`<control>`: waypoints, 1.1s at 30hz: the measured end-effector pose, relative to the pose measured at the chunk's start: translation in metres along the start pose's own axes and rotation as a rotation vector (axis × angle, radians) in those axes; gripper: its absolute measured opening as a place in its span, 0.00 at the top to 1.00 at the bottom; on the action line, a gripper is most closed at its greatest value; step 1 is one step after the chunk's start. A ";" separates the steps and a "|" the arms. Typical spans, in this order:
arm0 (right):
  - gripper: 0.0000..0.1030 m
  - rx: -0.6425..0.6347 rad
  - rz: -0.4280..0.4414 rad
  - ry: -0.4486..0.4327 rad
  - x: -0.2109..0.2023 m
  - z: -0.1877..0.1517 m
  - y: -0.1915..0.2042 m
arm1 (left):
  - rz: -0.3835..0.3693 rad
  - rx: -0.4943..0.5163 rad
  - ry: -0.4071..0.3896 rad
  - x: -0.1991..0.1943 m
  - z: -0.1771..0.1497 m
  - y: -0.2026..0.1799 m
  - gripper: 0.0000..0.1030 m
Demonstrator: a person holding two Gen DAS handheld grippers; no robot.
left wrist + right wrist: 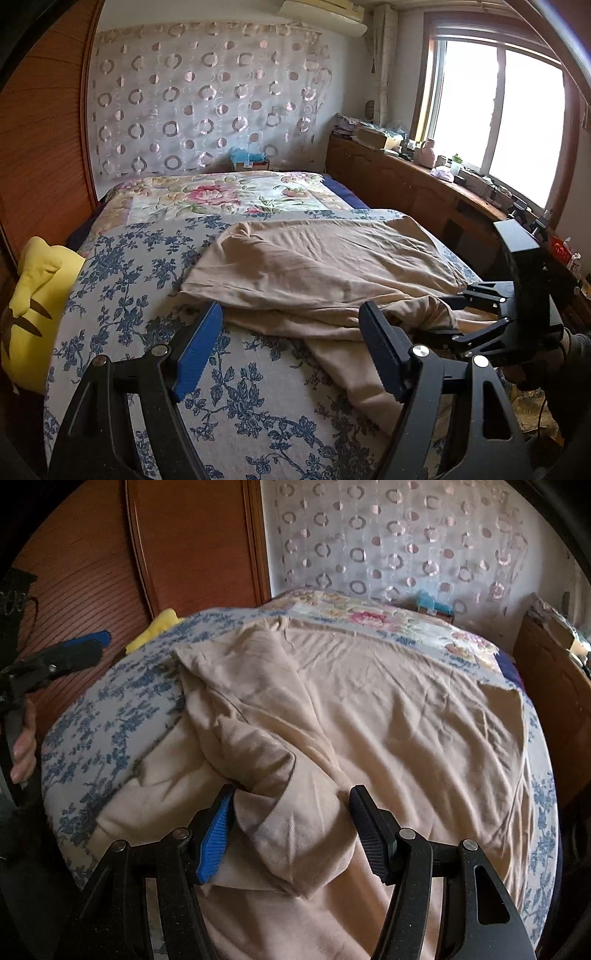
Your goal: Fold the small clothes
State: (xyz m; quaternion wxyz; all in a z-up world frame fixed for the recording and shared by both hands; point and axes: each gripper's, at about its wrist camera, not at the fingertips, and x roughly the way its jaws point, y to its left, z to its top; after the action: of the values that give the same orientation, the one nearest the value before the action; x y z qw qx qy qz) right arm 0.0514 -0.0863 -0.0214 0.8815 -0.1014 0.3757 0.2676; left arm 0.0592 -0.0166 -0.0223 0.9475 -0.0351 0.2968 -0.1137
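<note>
A beige garment (314,266) lies spread and rumpled on the bed's blue-flowered cover (129,266). My left gripper (291,310) hovers open at the garment's near left edge, and its pads touch nothing. In the right wrist view the garment (388,709) fills the bed, with a folded-over part on its left side. My right gripper (293,792) stands wide open over a thick roll of that cloth, which lies between the fingers without being pinched. From the left wrist view, the right gripper (443,312) sits low at the garment's right end.
A yellow cushion (37,295) lies at the bed's left edge beside a wooden wardrobe (44,129). A flowered quilt (221,192) covers the far end of the bed. A cluttered wooden cabinet (406,177) runs along the right under the window. A hand (22,746) grips the left gripper's handle.
</note>
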 end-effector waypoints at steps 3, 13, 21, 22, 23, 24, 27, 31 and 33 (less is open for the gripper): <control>0.52 -0.015 0.016 0.014 0.004 -0.001 0.002 | -0.014 -0.008 0.001 -0.001 0.000 0.001 0.25; 0.89 -0.026 0.049 -0.138 -0.042 0.003 0.012 | -0.022 0.004 -0.006 -0.004 -0.001 -0.005 0.25; 0.89 0.019 0.053 -0.260 -0.099 -0.005 0.008 | -0.026 0.005 -0.014 -0.008 0.002 -0.008 0.25; 0.89 0.029 0.044 -0.263 -0.105 -0.010 0.004 | -0.029 0.009 -0.016 -0.008 0.003 -0.009 0.25; 0.89 0.040 0.032 -0.265 -0.111 -0.015 0.000 | -0.030 0.012 -0.018 -0.009 0.002 -0.010 0.25; 0.89 0.051 0.017 -0.266 -0.115 -0.023 -0.001 | -0.032 0.017 -0.019 -0.010 0.003 -0.012 0.25; 0.89 0.074 -0.040 -0.259 -0.129 -0.043 -0.008 | -0.036 0.028 -0.022 -0.011 0.003 -0.017 0.25; 0.89 0.126 -0.078 -0.224 -0.138 -0.070 -0.021 | -0.043 0.037 -0.025 -0.010 0.003 -0.024 0.25; 0.89 0.153 -0.090 -0.183 -0.134 -0.082 -0.029 | -0.045 0.042 -0.023 -0.009 0.002 -0.027 0.25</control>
State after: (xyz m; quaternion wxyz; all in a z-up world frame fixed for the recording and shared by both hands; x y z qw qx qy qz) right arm -0.0597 -0.1950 0.0166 0.9283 -0.0260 0.3081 0.2066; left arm 0.0485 -0.0404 -0.0119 0.9485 -0.0233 0.2828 -0.1409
